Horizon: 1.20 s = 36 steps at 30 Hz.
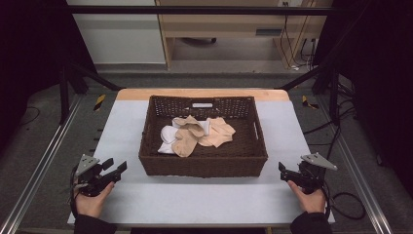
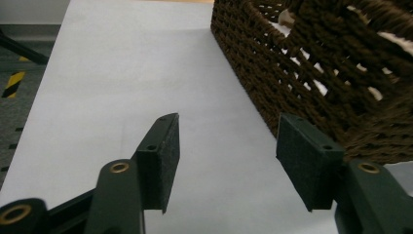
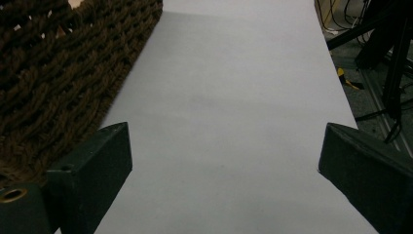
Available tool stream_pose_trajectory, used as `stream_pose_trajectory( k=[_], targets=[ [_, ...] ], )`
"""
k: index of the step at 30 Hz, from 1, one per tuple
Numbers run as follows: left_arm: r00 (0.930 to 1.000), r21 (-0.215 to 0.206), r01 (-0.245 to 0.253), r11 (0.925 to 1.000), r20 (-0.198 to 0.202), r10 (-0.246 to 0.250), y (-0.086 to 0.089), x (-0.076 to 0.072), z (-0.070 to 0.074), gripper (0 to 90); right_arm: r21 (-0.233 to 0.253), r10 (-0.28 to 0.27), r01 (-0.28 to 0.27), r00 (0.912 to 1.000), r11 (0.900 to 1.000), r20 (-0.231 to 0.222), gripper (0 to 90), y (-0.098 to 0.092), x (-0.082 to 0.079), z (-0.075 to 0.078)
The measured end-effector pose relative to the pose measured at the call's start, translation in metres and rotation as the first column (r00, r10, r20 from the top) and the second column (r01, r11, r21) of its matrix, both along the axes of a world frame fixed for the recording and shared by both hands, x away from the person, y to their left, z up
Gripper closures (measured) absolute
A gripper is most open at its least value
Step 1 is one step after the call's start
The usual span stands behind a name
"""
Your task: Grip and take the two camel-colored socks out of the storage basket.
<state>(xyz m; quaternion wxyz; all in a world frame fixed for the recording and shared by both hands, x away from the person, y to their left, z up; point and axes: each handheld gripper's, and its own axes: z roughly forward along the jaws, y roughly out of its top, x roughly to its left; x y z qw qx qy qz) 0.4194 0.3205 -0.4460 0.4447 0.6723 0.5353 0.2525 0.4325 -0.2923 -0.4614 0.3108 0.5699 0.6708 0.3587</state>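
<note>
Woven basket (image 1: 204,158): dark brown, at the middle of the table (image 1: 204,200), toward its far edge; cut off by the frame in both gripper views.
Contents: beige socks (image 1: 214,131) heaped over white socks (image 1: 168,139); their count is hard to make out.
Left gripper (image 1: 117,169): held by a hand (image 1: 92,202) near the table's front left corner, jaws spread, nothing between them.
Right gripper (image 1: 282,171): held by a hand (image 1: 310,199) near the front right corner, jaws wide apart, empty.

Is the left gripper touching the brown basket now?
Apart. In the high view, bare table separates the left gripper from the basket.
</note>
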Motion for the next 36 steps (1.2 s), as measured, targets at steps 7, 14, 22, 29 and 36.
stream_pose_trajectory(
  k=[7, 14, 22, 29, 36],
  targets=[
    [0.9990, -0.016, 0.023, 0.9996, 0.038, -0.022, -0.002, -0.003, 0.012, 47.1, -0.007, -0.018, 0.018, 0.9998, 1.000, -0.009, 5.4, 0.000, 0.001, 0.000],
    [0.9973, -0.015, 0.047, 0.9988, 0.057, -0.046, -0.010, -0.004, 0.021, 47.0, 0.004, -0.024, 0.024, 0.9997, 1.000, 0.002, 5.1, -0.001, 0.001, 0.001],
    [0.9959, -0.022, 0.058, 0.9981, 0.071, -0.056, -0.016, 0.009, 0.035, 45.9, 0.000, -0.028, 0.028, 0.9995, 1.000, 0.011, 5.1, -0.001, 0.001, 0.002],
    [0.9915, -0.025, 0.071, 0.9972, 0.111, -0.067, -0.021, 0.017, 0.060, 44.7, 0.004, -0.034, 0.034, 0.9991, 0.999, 0.028, 4.9, 0.000, 0.000, 0.005],
    [0.9881, -0.028, 0.075, 0.9968, 0.136, -0.071, -0.029, 0.024, 0.078, 43.3, 0.007, -0.035, 0.034, 0.9989, 0.999, 0.031, 5.0, 0.000, 0.000, 0.005]
  ],
)
